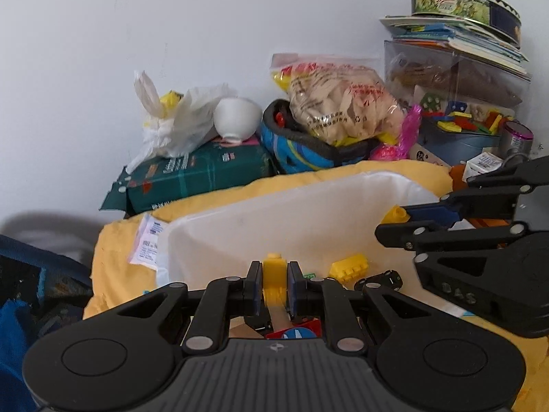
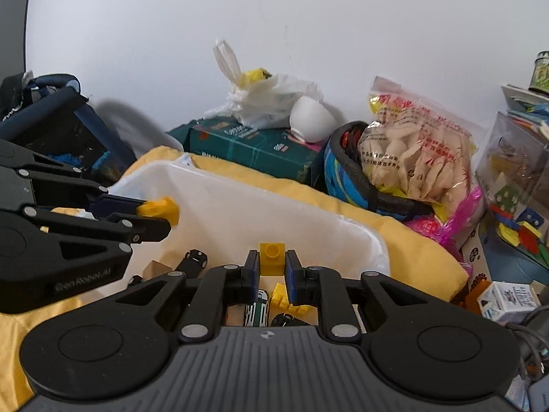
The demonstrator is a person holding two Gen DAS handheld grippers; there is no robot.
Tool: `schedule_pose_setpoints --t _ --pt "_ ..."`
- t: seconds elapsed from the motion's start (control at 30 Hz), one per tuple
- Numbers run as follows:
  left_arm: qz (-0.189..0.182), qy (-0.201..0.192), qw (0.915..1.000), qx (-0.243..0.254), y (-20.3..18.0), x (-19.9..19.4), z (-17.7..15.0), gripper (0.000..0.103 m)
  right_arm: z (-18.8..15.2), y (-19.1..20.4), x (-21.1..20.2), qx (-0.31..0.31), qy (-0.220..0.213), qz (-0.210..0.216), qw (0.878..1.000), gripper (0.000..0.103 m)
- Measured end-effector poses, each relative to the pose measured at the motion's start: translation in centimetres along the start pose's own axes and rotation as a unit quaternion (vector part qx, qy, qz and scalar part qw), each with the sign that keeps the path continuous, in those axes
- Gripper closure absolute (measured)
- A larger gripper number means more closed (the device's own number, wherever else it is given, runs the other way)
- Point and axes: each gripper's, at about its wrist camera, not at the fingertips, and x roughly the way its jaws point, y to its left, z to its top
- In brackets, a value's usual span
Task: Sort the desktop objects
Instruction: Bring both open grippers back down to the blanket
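Each gripper holds a yellow toy brick above a white plastic bin [image 1: 274,213] that stands on a yellow cloth. My left gripper [image 1: 274,273] is shut on a tall yellow brick [image 1: 274,269]. It shows again at the left of the right wrist view, as the left gripper [image 2: 161,218] with its yellow brick [image 2: 161,208]. My right gripper [image 2: 272,266] is shut on a square yellow brick [image 2: 272,257]. From the left wrist camera the right gripper [image 1: 394,221] comes in from the right with its brick [image 1: 396,213]. Inside the bin [image 2: 274,206] lie a loose yellow brick [image 1: 350,267], black toy cars [image 2: 194,261] and a wooden block [image 2: 156,269].
Behind the bin stand a green box [image 1: 202,175] with a white bag and white bowl [image 1: 236,115] on it, a blue helmet [image 1: 302,151] holding a snack bag [image 1: 343,103], and a clear box [image 1: 456,82] under books and a tin. A dark bag [image 2: 58,127] sits left.
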Motion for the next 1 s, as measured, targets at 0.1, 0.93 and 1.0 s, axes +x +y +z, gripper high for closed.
schedule_pose_setpoints --t 0.1,0.93,1.0 --pt "0.005 0.003 1.0000 -0.007 0.0 0.3 -0.1 0.084 -0.4 -0.2 0.9 0.017 0.006 -0.002 1.000 0.074" --pt "-0.003 0.001 0.9996 -0.028 -2.9 -7.9 -8.1 0.035 -6.5 1.5 -6.2 0.143 -0.024 -0.079 0.986 0.043" --pt "-0.008 0.013 0.9997 -0.020 -3.2 -8.2 -9.5 0.035 -7.8 1.7 -7.0 0.151 -0.016 -0.085 0.985 0.043"
